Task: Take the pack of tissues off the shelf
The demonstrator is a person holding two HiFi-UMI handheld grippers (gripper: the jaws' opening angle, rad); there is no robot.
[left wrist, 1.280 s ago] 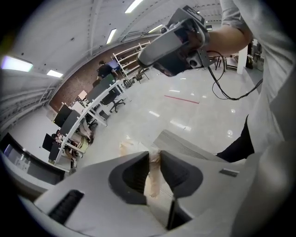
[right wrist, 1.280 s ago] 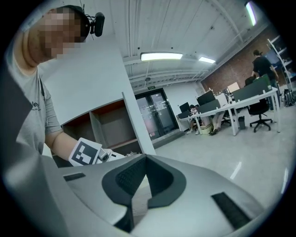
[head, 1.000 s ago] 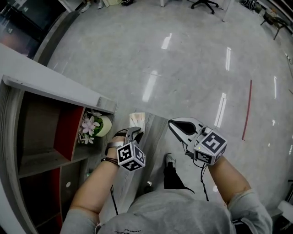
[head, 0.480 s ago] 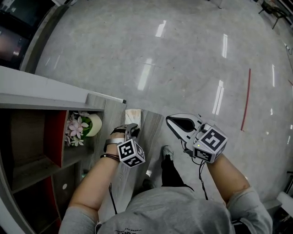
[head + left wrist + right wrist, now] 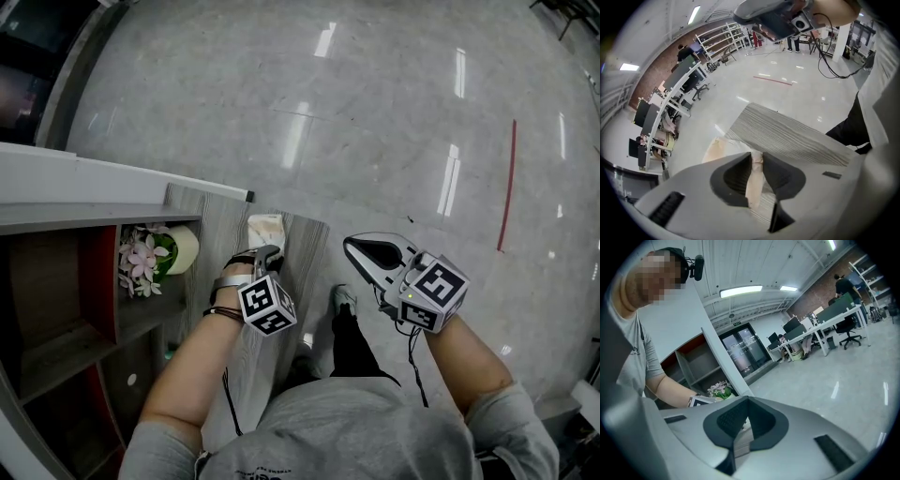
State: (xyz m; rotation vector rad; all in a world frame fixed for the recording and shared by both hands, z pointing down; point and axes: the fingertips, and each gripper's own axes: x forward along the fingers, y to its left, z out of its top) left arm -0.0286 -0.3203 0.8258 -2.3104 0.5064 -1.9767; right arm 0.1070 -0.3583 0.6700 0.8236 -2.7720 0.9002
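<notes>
1. Looking down in the head view: left gripper [image 5: 268, 255] at centre left, clamped on the near edge of the pack of tissues [image 5: 265, 230]. Pack cream-coloured, just above the gripper in the frame, over a grey wood-grain surface [image 5: 305, 258]. Shelf [image 5: 56, 217] along the left edge, with a pot of flowers [image 5: 141, 262] in one compartment. Pack outside every compartment. Right gripper [image 5: 354, 249] right of centre over the floor [image 5: 394, 141], carrying nothing.

2. Turning to the left gripper view: left gripper [image 5: 757, 157] low in the centre, pads pinching a thin cream fold of the pack of tissues [image 5: 717, 149], the rest spreading out to centre left beyond the tips. Wood-grain surface [image 5: 787, 136] behind and to the right. Cannot tell whether resting on that surface or held just over it.

3. Moving to the right gripper view: right gripper [image 5: 747, 403] with jaws pressed together at the tips, nothing between them. Shelf [image 5: 693, 363] and flowers [image 5: 719, 390] at centre left, beyond the person's forearm [image 5: 670, 385].

4. Judging progress: removal from the shelf seemingly done, with the pack out and gripped. Left to do, probably, only setting down and letting go.
</notes>
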